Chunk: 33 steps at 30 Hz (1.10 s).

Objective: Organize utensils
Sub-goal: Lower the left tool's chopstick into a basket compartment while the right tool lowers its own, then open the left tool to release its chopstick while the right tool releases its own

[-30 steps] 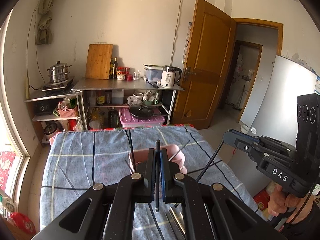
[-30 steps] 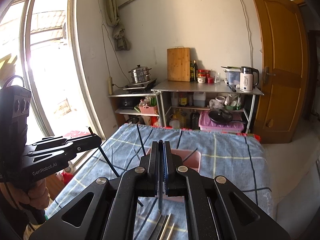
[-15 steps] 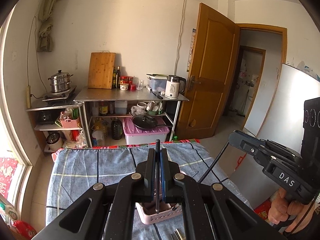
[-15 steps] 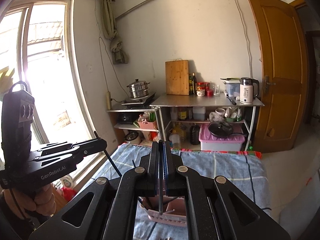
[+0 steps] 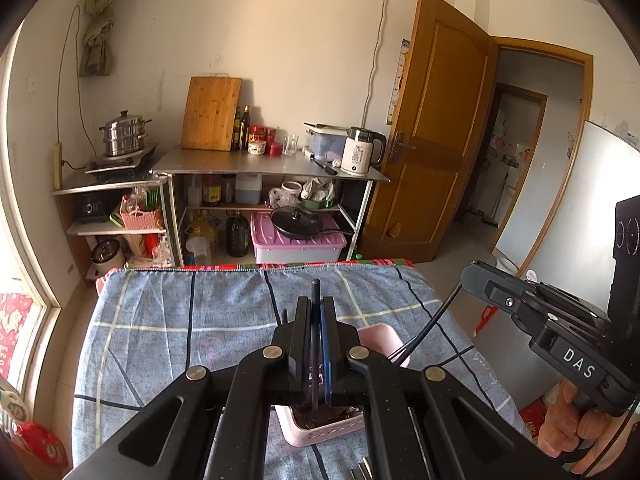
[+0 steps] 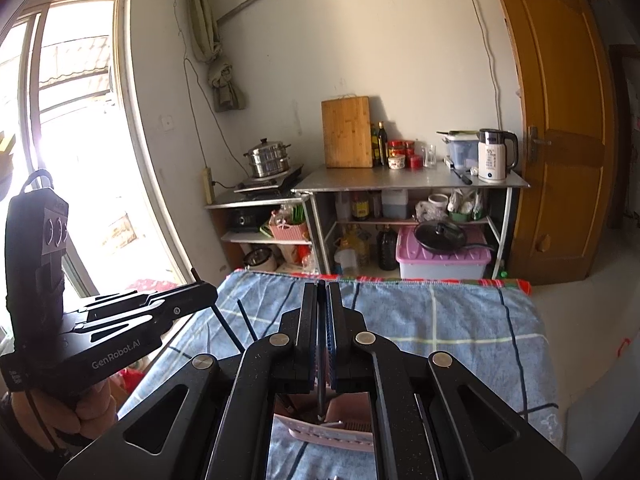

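Each claw, left and right, pinches a chopstick upright over the pink basket on the checked surface, probably so the sticks drop in tip first.

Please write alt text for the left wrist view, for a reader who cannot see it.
The left gripper is shut on a thin dark chopstick above a pink basket on a blue plaid tablecloth. At right, the right gripper holds another chopstick angled into the basket. Behind stand kitchen shelves and an open wooden door.
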Motion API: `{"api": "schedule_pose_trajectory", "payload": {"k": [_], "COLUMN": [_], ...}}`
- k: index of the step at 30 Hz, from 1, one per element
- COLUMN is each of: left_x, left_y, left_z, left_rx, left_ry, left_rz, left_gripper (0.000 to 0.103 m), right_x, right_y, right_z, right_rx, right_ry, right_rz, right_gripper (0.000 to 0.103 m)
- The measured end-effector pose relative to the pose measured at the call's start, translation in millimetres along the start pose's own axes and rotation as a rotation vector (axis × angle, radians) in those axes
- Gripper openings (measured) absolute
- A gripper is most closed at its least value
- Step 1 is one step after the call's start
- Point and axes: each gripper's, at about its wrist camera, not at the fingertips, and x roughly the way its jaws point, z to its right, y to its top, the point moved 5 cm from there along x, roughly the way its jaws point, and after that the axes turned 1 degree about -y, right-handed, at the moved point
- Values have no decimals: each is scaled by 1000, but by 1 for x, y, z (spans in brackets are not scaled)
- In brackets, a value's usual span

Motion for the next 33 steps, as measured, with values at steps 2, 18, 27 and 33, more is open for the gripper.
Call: {"api": "schedule_pose_trajectory", "payload": {"k": [2,18,27,33], "left_x": [5,17,-25,-57], "left_y": [-4,-26,-29,-51], "left_z": [-3,-17,-12,0], "left_rx": [-3,-31,-17,0], "left_ry": [5,27,44,42], "left_rz": [-7,-49,24,56], "left_gripper": [4,5,7,7], "right_x": [6,21,-14,-44], "right_y": [-6,-36,-35,-52], "right_z": [3,20,21,15], "right_rx": [9,30,36,25], "right_ry": [0,-8,-15,-13], "right_rz": [-17,-114,-59,-39], "right_gripper": [4,5,10,14]}}
